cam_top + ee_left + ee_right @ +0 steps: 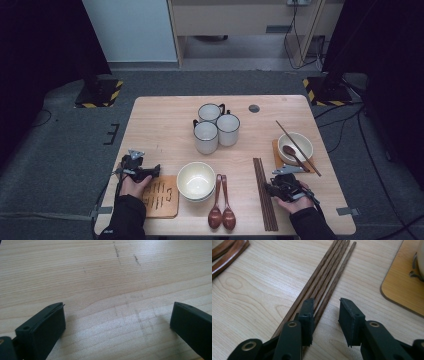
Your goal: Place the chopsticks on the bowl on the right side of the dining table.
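1. Your right gripper (pixel 325 312) has its jaws partly open and low over the bundle of chopsticks (pixel 322 280) on the table (pixel 257 302) — one chopstick, lying a little apart from the rest, runs into the gap between the pads, while the left-hand jaw sits on top of the others. The pads do not press on the wood; nothing is gripped.
2. From the high view, that gripper (pixel 278 189) sits at the near right of the table, just beside the chopsticks (pixel 264 192), which lie lengthwise between the two wooden spoons (pixel 222 202) and your hand.
3. Your left gripper (pixel 117 322) holds its jaws wide apart — bare tabletop (pixel 105 277) lies between them, and they hold nothing.
4. In the high view the left gripper (pixel 142 171) rests at the near left, beside a wooden coaster (pixel 161 196).
5. Stacked cream bowls (pixel 196 181) stand just right of that coaster.
6. At the far right, another bowl (pixel 296 146) sits on its own coaster with a spoon inside and a pair of chopsticks across its rim.
7. Three white mugs (pixel 216 127) cluster at the table's centre.
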`<state>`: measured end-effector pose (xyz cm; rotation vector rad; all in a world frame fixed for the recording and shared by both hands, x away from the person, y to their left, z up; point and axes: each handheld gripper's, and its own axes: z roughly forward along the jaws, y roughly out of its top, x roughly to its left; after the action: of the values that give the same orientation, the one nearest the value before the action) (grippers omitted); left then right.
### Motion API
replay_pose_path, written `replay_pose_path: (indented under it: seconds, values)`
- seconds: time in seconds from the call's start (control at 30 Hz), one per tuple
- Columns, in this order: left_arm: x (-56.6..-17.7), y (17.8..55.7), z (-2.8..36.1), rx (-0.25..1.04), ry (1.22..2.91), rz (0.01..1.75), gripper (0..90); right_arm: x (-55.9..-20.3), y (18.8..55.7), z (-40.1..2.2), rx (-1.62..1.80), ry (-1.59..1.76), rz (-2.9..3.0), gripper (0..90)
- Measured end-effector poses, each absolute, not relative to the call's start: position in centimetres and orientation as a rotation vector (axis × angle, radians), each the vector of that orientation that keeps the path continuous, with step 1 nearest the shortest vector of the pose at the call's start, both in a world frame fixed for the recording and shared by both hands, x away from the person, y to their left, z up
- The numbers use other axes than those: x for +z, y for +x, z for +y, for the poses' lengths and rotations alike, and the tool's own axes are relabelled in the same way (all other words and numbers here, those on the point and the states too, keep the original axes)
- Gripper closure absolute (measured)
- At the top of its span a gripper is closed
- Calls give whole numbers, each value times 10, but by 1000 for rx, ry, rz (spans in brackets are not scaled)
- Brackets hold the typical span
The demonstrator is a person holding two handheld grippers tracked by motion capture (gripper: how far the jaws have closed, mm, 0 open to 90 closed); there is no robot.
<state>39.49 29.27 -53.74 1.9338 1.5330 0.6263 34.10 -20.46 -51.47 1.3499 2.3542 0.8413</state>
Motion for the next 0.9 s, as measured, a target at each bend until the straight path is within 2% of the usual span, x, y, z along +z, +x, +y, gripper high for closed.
replay_pose_path:
  seconds: [0.47, 0.9]
  values:
    - [-537, 395, 293, 626, 1934, 1533, 0, -514, 342, -205, 817, 1363, 2371, 793]
    - [-537, 395, 293, 627, 1933, 1535, 0, -511, 342, -209, 811, 1395, 2365, 849]
